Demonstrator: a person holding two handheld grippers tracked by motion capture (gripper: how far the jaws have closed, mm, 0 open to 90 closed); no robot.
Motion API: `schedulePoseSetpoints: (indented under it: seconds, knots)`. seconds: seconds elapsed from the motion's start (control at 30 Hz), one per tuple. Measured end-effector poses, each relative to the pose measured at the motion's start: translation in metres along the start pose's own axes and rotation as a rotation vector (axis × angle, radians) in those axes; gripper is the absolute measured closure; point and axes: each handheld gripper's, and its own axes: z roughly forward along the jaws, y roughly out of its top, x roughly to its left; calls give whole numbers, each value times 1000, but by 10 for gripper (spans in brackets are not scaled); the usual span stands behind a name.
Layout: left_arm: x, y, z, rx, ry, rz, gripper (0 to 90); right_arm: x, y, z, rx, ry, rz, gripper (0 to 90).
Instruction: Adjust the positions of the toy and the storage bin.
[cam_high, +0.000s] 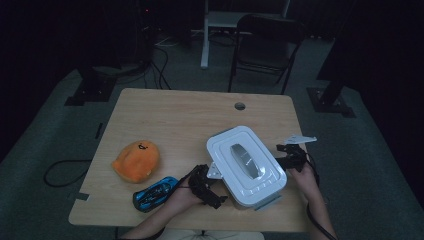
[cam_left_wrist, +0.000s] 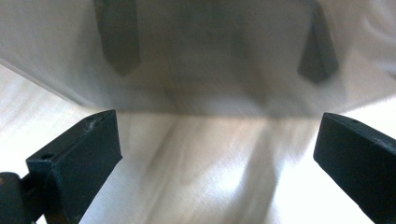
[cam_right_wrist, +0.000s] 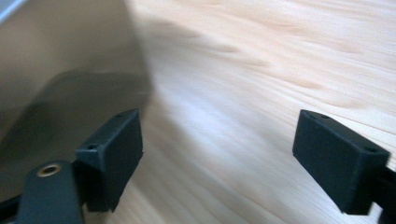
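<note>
Your white lidded container (cam_high: 246, 166) sits on the desk (cam_high: 175, 115) at lower right of centre in the high view, its grey handle on top. Your left gripper (cam_high: 206, 187) is at the container's lower left side; its jaws stand wide open, with the container wall just ahead and nothing between them. Your right gripper (cam_high: 295, 156) is at the container's right edge; its jaws are spread wide and empty, with bare wood between them. An orange plush (cam_high: 136, 160) and a blue object (cam_high: 155, 193) lie at lower left.

dim high view, dark surroundings, bright blurred gripper views, soft shadows
</note>
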Motion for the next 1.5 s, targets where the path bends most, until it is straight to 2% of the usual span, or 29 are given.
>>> schedulePoseSetpoints:
  seconds: [0.03,0.1,0.2,0.27,0.37,0.4,0.57,0.67,0.7,0.8,0.93,1.1,1.17,1.33,1.43,1.5]
  knots:
    - [-1,-3,0,4,-6,11,13,-2,1,-5,-4,-25,13,147]
    - [-4,-7,2,4,-20,7,14,-4,2,-15,-31,-30,41,134]
    - [-6,-13,4,13,-38,25,13,-2,7,-32,-74,-49,79,128]
    - [-7,-17,6,21,-45,35,13,3,11,-44,-113,-78,80,125]
    - [-6,-21,9,24,-48,45,13,12,19,-62,-163,-73,80,125]
    - [-6,-22,8,24,-42,61,14,15,22,-67,-175,-72,76,125]
    - [-6,-26,8,9,-25,82,13,37,34,-88,-210,-63,64,126]
    - [-6,-28,8,1,-22,87,13,57,39,-95,-192,-96,-1,112]
    - [-6,-28,8,-2,-22,86,13,63,40,-97,-188,-87,-11,112]
    - [-6,-30,8,-20,-24,85,13,76,43,-101,-190,-40,-8,112]
    - [-6,-33,9,-59,-21,77,13,91,46,-103,-201,-15,-14,112]
    - [-7,-33,10,-65,-17,67,13,115,44,-94,-139,4,-48,113]
    - [-8,-33,10,-65,-16,65,13,122,43,-90,-110,32,-51,113]
    - [-8,-33,9,-61,-10,63,13,137,42,-80,-58,23,-71,139]
    - [-8,-33,9,-61,-8,60,13,144,41,-75,-47,5,-90,149]
    - [-8,-34,9,-61,-7,59,13,147,40,-75,-50,9,-94,187]
